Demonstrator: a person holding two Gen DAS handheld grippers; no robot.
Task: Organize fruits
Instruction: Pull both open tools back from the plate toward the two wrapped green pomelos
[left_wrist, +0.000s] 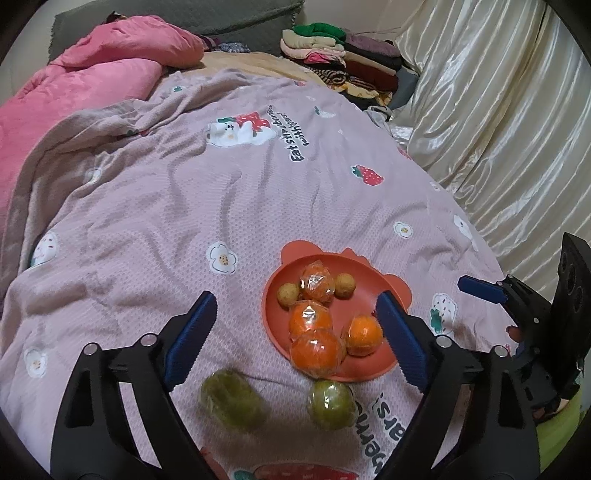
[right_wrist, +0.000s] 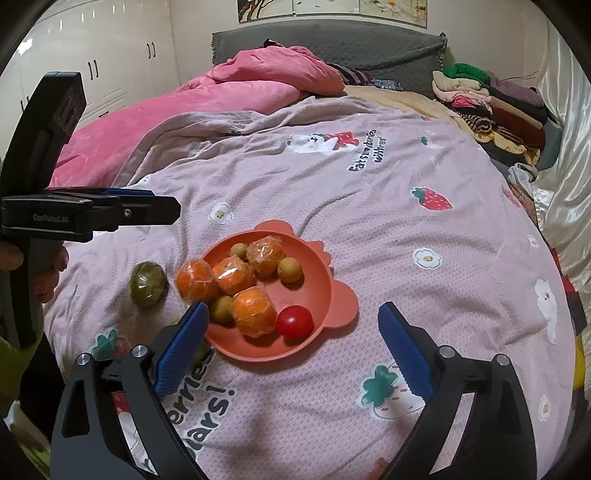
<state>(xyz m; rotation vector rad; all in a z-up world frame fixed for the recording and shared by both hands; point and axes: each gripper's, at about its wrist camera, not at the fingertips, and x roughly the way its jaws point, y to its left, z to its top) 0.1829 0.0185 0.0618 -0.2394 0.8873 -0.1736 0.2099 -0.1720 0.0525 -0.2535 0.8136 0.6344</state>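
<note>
wrapped oranges (right_wrist: 229, 275) heaped on plate (right_wrist: 317, 295); green fruit (right_wrist: 147, 284) beside

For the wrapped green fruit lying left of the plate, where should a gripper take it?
Grip the wrapped green fruit across its short middle, coming down from above with the open left gripper. It lies lengthwise on the soft blanket, clear of the plate.

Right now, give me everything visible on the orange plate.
The orange plate is a shallow round dish with scalloped ear-like tabs on its rim, matte, silicone-looking. It lies flat on the pink printed bedspread. It holds four plastic-wrapped oranges, several small tan round fruits and one red tomato-like fruit. A wrapped green fruit sits just off its near rim. Neither gripper touches the plate.
</note>
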